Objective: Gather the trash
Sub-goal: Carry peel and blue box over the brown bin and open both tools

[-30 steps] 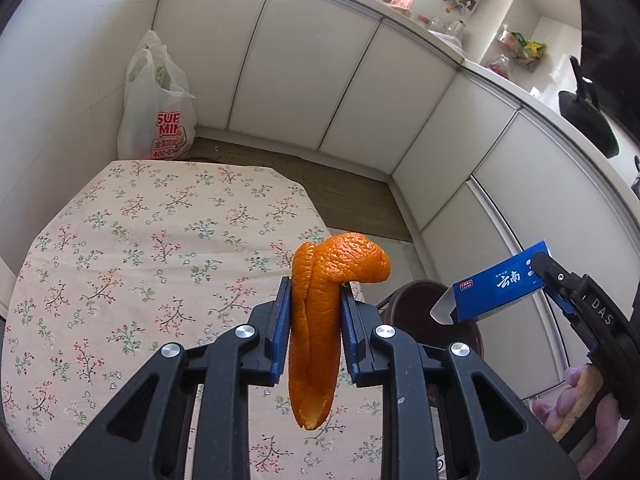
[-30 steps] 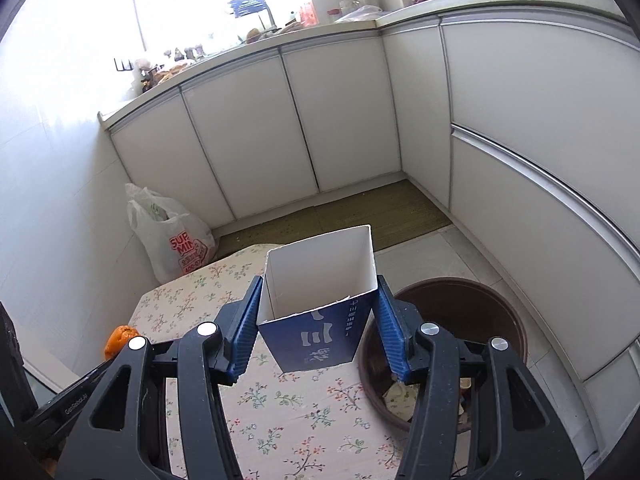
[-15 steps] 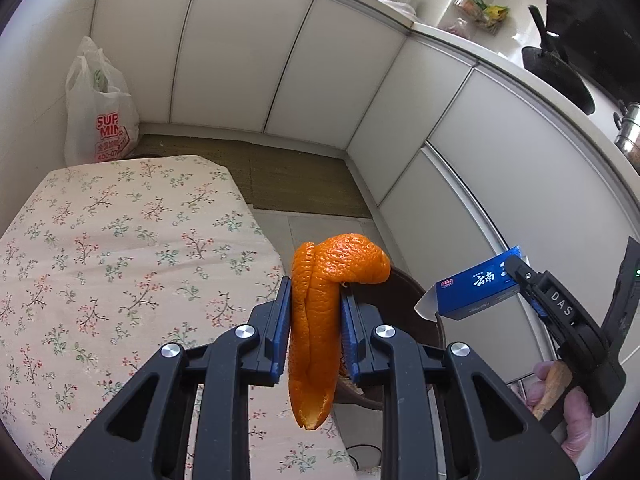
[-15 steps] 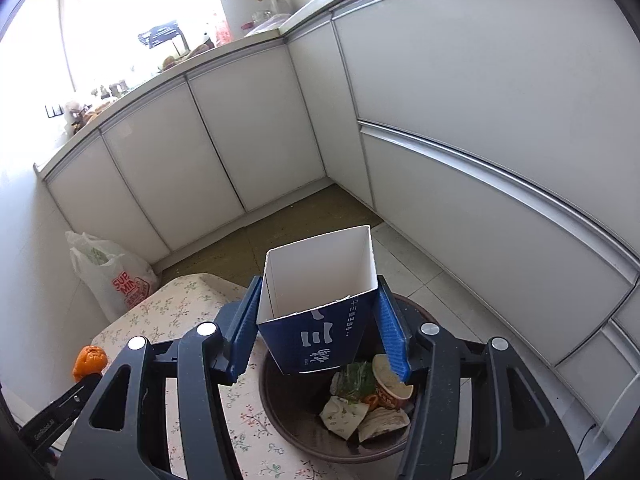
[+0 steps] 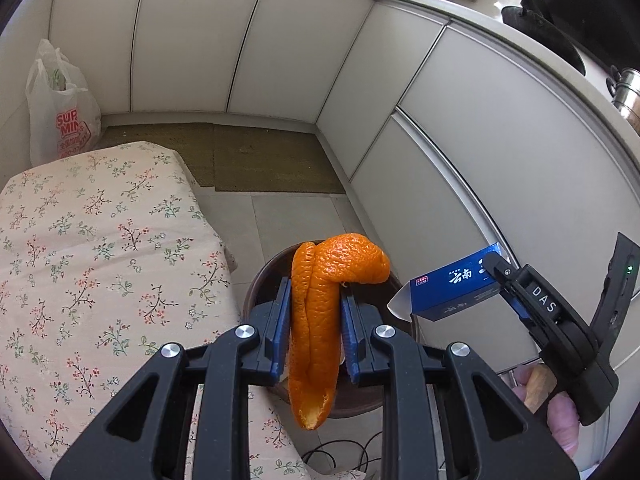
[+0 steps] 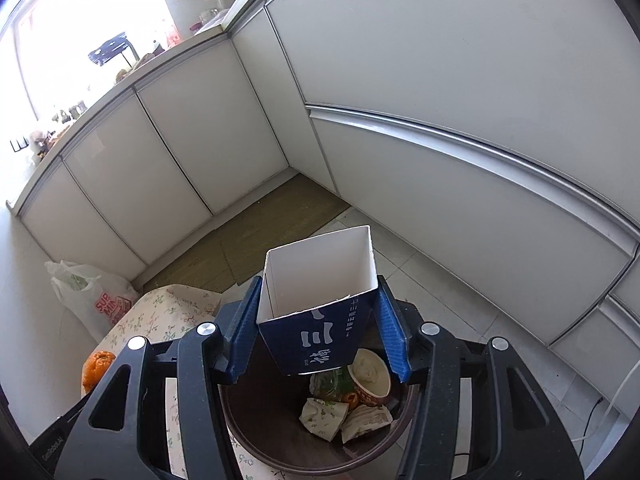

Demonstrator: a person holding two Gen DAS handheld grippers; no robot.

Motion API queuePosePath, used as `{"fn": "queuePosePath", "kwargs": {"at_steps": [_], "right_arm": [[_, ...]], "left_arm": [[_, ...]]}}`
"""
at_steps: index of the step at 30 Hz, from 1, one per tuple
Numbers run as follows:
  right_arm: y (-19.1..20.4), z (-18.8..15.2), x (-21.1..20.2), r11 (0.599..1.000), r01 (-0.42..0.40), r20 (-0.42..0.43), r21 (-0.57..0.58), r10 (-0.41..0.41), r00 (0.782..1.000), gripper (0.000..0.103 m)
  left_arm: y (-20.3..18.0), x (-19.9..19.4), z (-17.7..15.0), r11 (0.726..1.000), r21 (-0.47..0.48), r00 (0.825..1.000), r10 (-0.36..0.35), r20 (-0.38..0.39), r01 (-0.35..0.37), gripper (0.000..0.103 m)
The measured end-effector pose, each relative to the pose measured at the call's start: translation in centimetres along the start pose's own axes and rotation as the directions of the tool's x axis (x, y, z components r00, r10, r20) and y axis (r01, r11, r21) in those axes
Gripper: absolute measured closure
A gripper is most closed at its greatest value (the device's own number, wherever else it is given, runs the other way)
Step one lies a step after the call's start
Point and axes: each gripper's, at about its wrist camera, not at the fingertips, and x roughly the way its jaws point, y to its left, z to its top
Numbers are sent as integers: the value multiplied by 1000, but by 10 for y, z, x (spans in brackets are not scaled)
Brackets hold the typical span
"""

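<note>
My left gripper [image 5: 314, 316] is shut on a long orange peel [image 5: 320, 308] and holds it over the near rim of a dark brown trash bin [image 5: 256, 280] on the floor. My right gripper [image 6: 318, 320] is shut on an open blue carton [image 6: 316, 320], white inside, held above the same bin [image 6: 280, 432]. The bin holds crumpled wrappers [image 6: 344, 416] and a paper cup [image 6: 370, 376]. In the left wrist view the right gripper [image 5: 496, 276] and the carton [image 5: 452, 284] show at the right. The peel [image 6: 96, 366] shows at the left of the right wrist view.
A table with a floral cloth [image 5: 80, 260] stands left of the bin. A white plastic bag [image 5: 60, 116] sits on the floor by the far cabinets [image 5: 248, 40]. White cabinets [image 6: 480, 120] run close along the right. A brown mat [image 5: 260, 160] lies on the floor. Cables [image 5: 344, 452] lie by the bin.
Both grippers have swung right, off the table and over the bin, still holding the peel and the carton. The bin's contents have come into the right wrist view.
</note>
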Motion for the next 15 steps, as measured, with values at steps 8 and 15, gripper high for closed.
{"fn": "queuePosePath", "kwargs": {"at_steps": [8,15], "right_arm": [[-6,6,7,999,12,4,30,-12,1000,52],[-13,10,16,998,57,-9,35,-57,998,50]], "left_arm": [[-15,27,4,1000,16,1000,2,-24,-2,80],[-28,53,15,1000,22,999,2,-44,-1,78]]}}
